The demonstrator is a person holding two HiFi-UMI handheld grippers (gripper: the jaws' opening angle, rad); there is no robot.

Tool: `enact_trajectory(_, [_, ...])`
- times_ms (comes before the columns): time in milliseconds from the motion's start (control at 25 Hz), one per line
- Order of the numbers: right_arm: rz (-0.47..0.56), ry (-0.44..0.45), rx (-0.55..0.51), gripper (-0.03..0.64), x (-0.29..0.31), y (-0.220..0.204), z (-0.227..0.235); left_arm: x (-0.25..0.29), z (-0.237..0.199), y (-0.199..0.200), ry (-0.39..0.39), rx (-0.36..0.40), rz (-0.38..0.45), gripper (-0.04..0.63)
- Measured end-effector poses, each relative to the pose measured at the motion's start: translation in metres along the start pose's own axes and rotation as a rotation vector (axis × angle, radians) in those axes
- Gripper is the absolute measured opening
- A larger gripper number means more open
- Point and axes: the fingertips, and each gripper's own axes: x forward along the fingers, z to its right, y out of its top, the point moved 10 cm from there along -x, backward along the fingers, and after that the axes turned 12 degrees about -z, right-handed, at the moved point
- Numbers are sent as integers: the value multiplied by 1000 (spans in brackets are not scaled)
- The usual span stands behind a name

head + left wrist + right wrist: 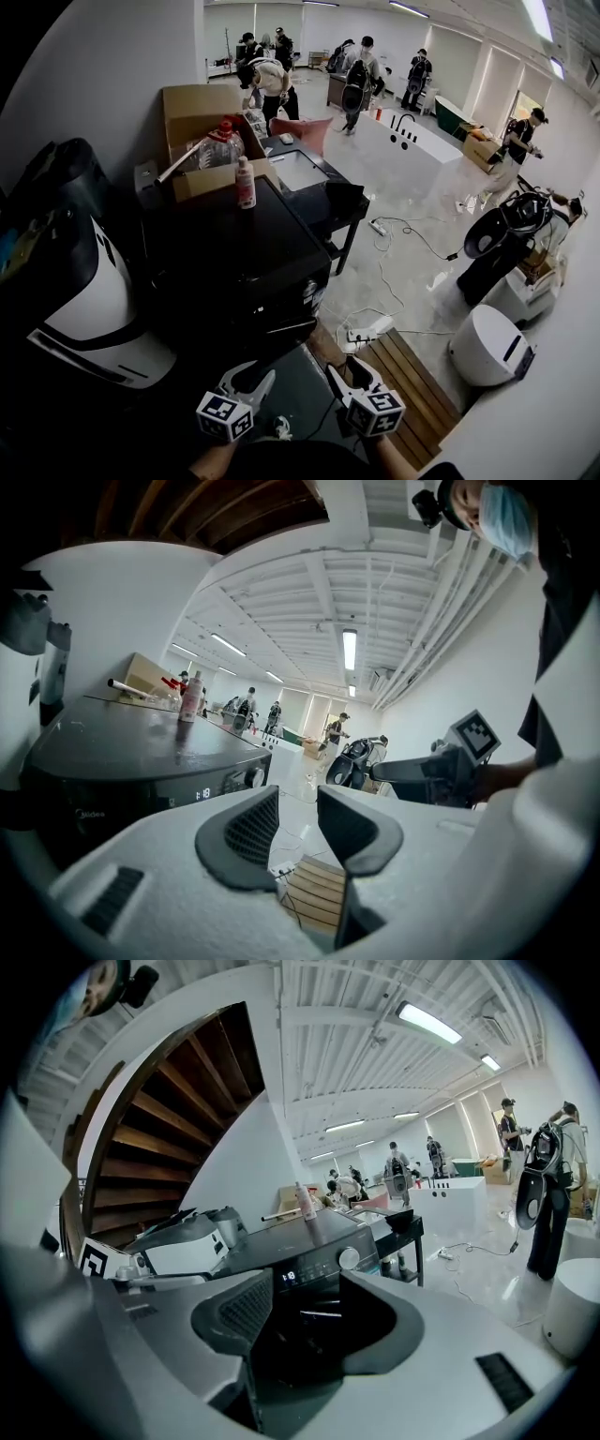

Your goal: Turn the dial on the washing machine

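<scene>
Open right hand-held gripper point(307, 1309) faces washing machine point(291, 1237), bottle point(306, 1201) on top.

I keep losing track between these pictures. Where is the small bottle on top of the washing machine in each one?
Head view: the bottle stands up and left of centre, at the far end of the washing machine top.
Left gripper view: the bottle is left of centre, above the jaws.
Right gripper view: the bottle is at the centre, above the jaws.
Shared landmark: the washing machine's dark flat top under it.
</scene>
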Motion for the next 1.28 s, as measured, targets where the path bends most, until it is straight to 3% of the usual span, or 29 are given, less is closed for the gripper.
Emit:
enact_trajectory(400, [-49,12,-49,204,54,34,25,26,-33,17,47,-29,-11,124])
enact_trajectory(1280, [-249,263,-332,226,163,106,125,83,7,34,448,-239,112,124])
